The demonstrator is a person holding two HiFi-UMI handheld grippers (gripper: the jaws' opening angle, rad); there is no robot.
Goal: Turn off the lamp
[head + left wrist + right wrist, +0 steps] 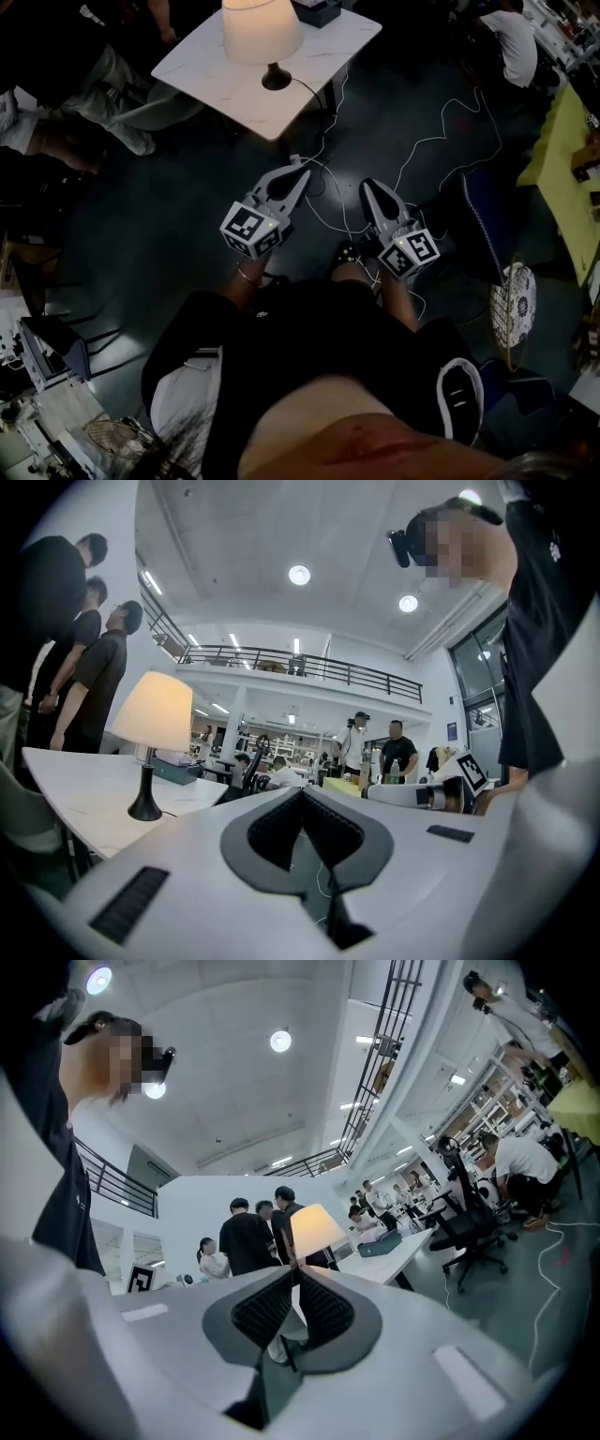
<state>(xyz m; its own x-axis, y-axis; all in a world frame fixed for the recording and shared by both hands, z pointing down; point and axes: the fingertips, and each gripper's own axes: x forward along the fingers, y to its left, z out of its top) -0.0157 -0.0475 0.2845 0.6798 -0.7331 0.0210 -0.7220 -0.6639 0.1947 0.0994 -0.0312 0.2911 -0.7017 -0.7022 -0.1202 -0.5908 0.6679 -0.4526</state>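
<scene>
Lamp lit at the far side, cream shade glowing, dark base standing on a white table. Loose white cables strewn over the dark floor between table and person. Left gripper and right gripper held side by side above that floor — near of the table, well apart from the lamp, both pointing toward it. Left jaws closed tip to tip, nothing between them. Right jaws likewise pressed together and empty. Seen from the left gripper view, lamp at far left on the table; from the right gripper view, lamp just beyond the closed tips — bystanders standing behind it.
</scene>
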